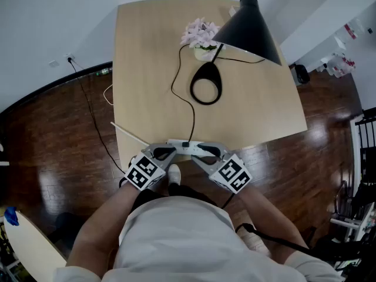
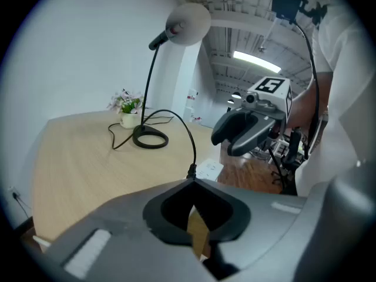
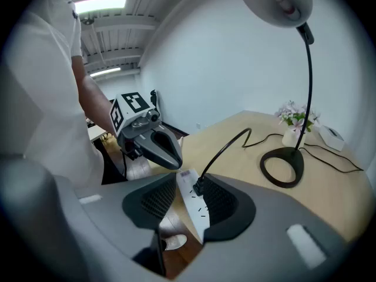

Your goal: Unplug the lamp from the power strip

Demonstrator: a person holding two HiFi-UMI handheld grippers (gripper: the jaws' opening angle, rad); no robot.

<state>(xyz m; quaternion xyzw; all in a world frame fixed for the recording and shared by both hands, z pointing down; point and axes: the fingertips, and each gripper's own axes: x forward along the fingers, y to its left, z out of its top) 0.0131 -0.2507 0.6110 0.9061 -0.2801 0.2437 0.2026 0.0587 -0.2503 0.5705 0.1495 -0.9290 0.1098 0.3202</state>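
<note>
A black desk lamp (image 1: 249, 25) stands on the wooden table (image 1: 147, 69) with its ring base (image 1: 206, 82). Its black cord (image 1: 176, 93) runs to a black plug (image 3: 198, 187) seated in the white power strip (image 1: 188, 147) at the table's near edge. My right gripper (image 3: 188, 201) is open around the strip; the plug sits close against one pad and the other pad stands clear. My left gripper (image 1: 166, 151) is at the strip's other end, jaws apart. Only the table edge shows between them, with the strip (image 2: 208, 169) just beyond their tips.
A small pot of pink flowers (image 1: 202, 40) sits behind the lamp base. A thin black cable (image 1: 88, 104) crosses the dark wood floor left of the table. The person's shoe (image 1: 174, 172) is under the table edge. Furniture and clutter stand at the far right.
</note>
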